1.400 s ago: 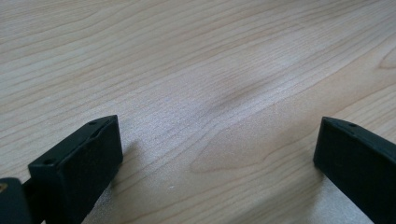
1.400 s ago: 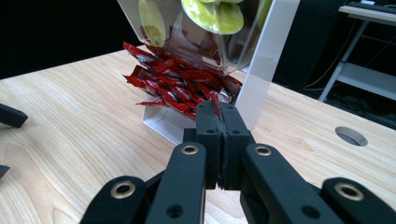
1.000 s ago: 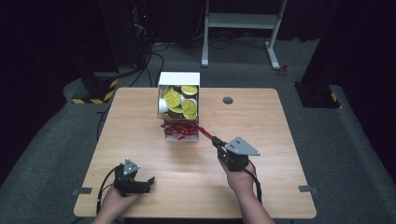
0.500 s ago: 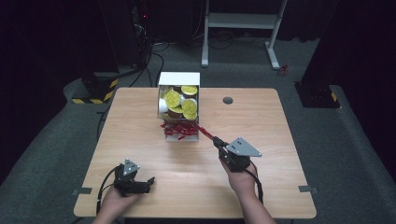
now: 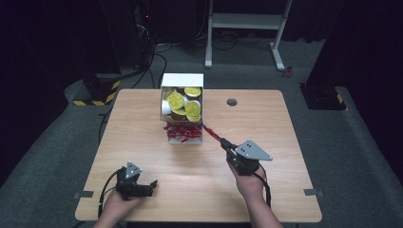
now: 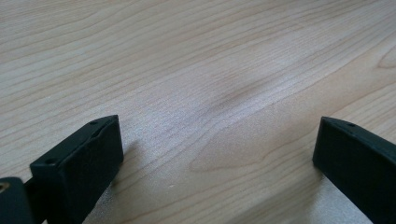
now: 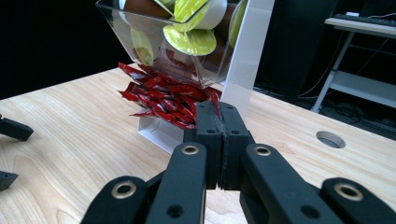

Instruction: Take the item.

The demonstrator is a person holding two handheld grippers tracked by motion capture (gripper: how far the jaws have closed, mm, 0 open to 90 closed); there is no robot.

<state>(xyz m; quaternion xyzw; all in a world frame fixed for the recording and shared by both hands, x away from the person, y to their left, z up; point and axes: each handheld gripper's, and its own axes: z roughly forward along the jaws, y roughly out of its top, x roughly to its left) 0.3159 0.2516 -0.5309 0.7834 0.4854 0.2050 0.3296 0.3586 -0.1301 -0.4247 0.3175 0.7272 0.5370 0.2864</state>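
No shift: right gripper (image 5: 227, 144) clamping red packet (image 5: 212, 133) beside dispenser (image 5: 182, 111).

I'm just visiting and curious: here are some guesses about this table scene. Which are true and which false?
1. The right claw is shut on a red packet. True.
2. The left claw is clamped on a coffee pod. False: its jaws stand wide apart over bare table.
3. The clear dispenser holds yellow-lidded pods above a pile of red packets. True.
4. The dispenser stands at the table's near edge, beside the left hand. False: it stands at the far edge.
5. The table has a round hole. True.
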